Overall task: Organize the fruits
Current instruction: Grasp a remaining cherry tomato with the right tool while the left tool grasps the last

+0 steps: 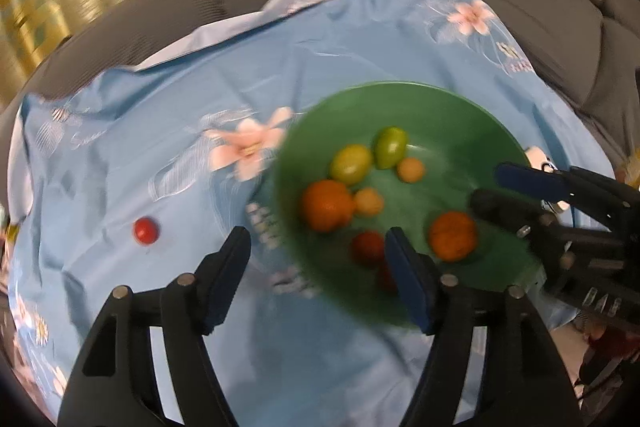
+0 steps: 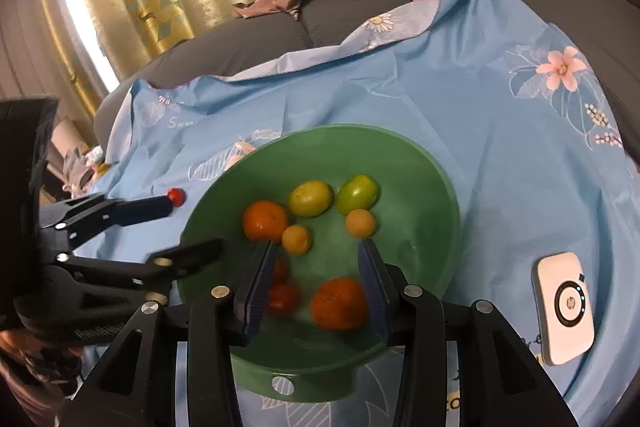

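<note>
Nearly all the fruit sits in the green bowl: two oranges, two green ones, two small yellow ones and a couple of red ones (blurred, probably tomatoes). One small red fruit lies alone on the blue cloth, left of the bowl. The left gripper is spread and empty, near the bowl's left rim; the right gripper hangs spread over the bowl. Next, the left one should swing left, straddle the stray fruit and pinch gently.
</note>
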`<control>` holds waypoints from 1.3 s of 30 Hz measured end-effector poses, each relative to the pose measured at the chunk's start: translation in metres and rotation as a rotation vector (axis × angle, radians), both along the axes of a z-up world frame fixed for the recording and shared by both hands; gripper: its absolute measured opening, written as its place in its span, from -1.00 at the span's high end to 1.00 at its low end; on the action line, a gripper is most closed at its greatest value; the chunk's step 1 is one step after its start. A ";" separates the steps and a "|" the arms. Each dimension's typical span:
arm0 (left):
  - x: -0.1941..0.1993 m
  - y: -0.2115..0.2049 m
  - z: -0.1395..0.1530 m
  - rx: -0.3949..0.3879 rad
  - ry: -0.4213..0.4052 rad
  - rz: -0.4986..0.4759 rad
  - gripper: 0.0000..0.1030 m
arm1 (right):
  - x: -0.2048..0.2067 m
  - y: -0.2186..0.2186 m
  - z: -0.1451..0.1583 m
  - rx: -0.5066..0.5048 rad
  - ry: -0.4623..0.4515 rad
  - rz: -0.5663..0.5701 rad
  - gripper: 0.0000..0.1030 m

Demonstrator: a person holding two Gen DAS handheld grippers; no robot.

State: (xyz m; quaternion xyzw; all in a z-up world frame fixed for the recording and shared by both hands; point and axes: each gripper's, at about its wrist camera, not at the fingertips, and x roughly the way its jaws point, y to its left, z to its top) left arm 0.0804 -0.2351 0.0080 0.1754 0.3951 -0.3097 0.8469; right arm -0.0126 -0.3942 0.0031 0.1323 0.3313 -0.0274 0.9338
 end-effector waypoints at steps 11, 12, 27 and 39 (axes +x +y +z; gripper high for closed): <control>-0.002 0.153 -0.035 -0.028 0.106 0.342 -0.47 | -0.023 0.036 0.015 0.021 -0.083 0.183 0.16; -0.005 0.165 -0.039 -0.036 0.118 0.365 -0.47 | -0.024 0.046 0.016 0.012 -0.087 0.219 0.16; -0.013 0.218 -0.049 -0.124 0.139 0.386 -0.47 | 0.083 0.177 -0.025 -0.284 0.108 0.374 0.16; 0.017 0.215 -0.054 -0.151 0.134 0.341 -0.47 | 0.140 0.207 -0.056 -0.610 0.330 0.393 0.17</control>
